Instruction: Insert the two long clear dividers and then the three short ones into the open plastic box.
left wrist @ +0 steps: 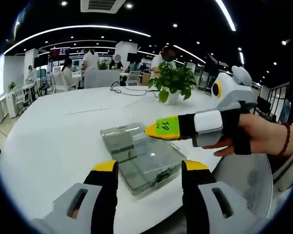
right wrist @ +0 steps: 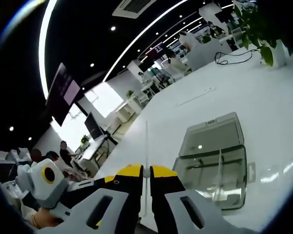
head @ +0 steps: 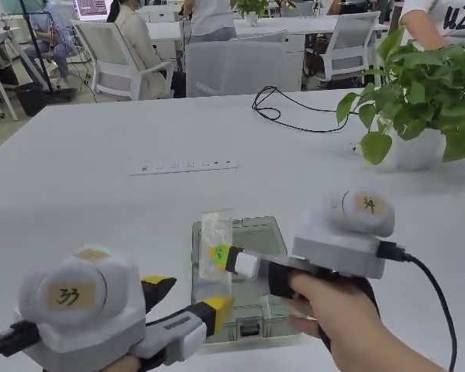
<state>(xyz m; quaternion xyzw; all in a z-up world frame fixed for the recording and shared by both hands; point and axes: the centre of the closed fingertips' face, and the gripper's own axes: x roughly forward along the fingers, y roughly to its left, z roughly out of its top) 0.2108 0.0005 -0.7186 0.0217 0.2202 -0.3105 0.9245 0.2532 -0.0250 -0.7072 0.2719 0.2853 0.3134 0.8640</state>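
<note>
The clear plastic box (head: 252,310) lies open on the white table, lid folded back away from me. In the right gripper view the box (right wrist: 234,168) has one clear divider (right wrist: 219,170) standing along its length. My right gripper (head: 221,254) hangs over the box's left edge, shut on a thin clear divider (right wrist: 146,146) seen edge-on between its yellow tips. In the head view that divider (head: 215,232) rises from the tip. My left gripper (left wrist: 150,168) is open and holds nothing, just short of the box's (left wrist: 141,158) near corner, also low left as left gripper (head: 187,296).
A potted plant (head: 426,101) stands at the right rear. A black cable (head: 287,108) loops behind it, and a flush socket strip (head: 184,166) sits mid-table. Small clear pieces (right wrist: 251,170) lie beside the box. Chairs (head: 240,66) and seated people are beyond the table.
</note>
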